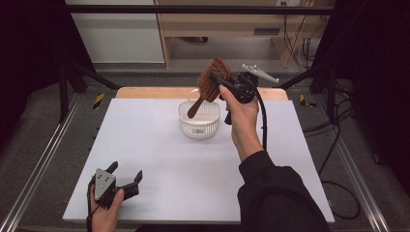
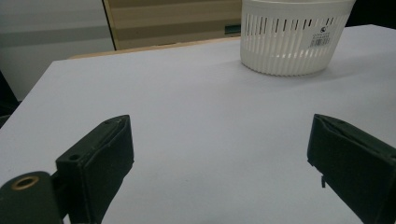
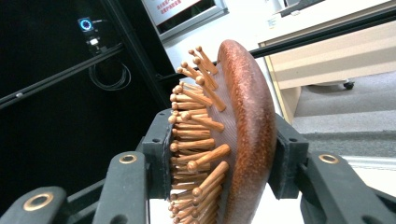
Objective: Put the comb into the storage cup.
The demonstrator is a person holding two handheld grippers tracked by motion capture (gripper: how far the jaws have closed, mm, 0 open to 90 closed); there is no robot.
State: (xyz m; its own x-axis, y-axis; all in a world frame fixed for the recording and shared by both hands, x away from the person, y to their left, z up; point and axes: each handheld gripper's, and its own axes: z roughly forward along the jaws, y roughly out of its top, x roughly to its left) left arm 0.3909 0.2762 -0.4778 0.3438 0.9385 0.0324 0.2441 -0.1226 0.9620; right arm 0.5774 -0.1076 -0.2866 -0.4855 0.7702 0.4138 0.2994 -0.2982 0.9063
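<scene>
white worktop (image 1: 159,159) is carrying a basket (image 1: 198,119) in the high view; the right gripper (image 1: 218,83) is holding a brush (image 1: 211,82) above it, handle hanging toward the rim. tipped like that, the brush could catch the rim and miss. left gripper (image 2: 219,154) view: jaws spreading wide, touching nothing. right gripper (image 3: 224,154) view: jaws pinching the brush (image 3: 233,135) head, bristles against one.

Your right hand-held gripper (image 3: 219,158) has matt black plastic jaws clamped on a wooden hairbrush (image 3: 245,135) with a glossy, speckled back and smooth wooden pins. The white basket (image 2: 292,39) is slotted plastic; the surface (image 2: 210,121) is matt and smooth.
</scene>
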